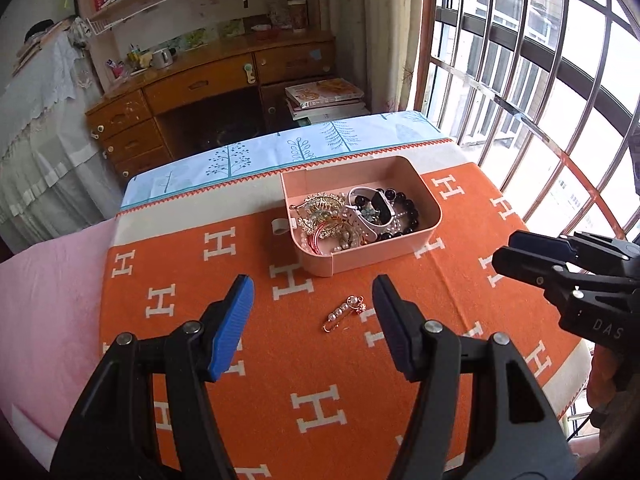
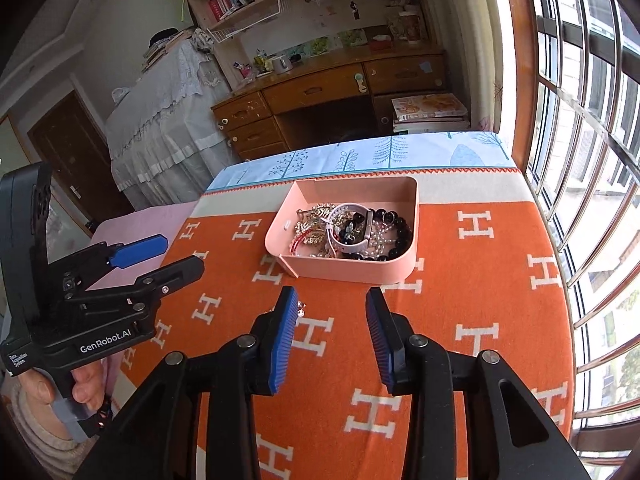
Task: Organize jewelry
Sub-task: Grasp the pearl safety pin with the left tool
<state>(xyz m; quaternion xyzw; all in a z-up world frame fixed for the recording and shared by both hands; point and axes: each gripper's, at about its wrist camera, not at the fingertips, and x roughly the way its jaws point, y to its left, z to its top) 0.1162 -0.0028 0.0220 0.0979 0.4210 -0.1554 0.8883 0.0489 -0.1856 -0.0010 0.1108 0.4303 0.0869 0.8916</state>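
A pink jewelry box (image 1: 400, 250) sits open-topped on the orange blanket (image 1: 320, 360) patterned with white H letters, close to the blanket's far edge where a beige band and a pale blue tree-print cloth (image 1: 280, 148) begin. Inside the box lie a white watch (image 1: 366, 212) with a dark face, a black bead bracelet (image 1: 404, 216) along the window side, gold leaf-shaped brooches (image 1: 324, 208) on the opposite side, and loose pearl strands near the front wall. On the blanket just in front of the box, apart from it, rests a rose-gold pearl pin brooch (image 1: 344, 314), lying flat and slanted. The left gripper (image 1: 312, 304) hovers above the blanket with its 2 blue-padded fingers spread wide and nothing between them; in the left wrist view the brooch lies between the fingertips, nearer the right-hand one. The right gripper (image 2: 332, 308) also stands wide open and holds nothing, aimed at the box's near wall; from its camera the brooch is mostly hidden behind its left finger (image 2: 286, 332), only a small bit peeking out. A wooden desk (image 1: 224, 80) and bookshelves stand beyond the table, and a barred window (image 1: 540, 60) runs along the right edge
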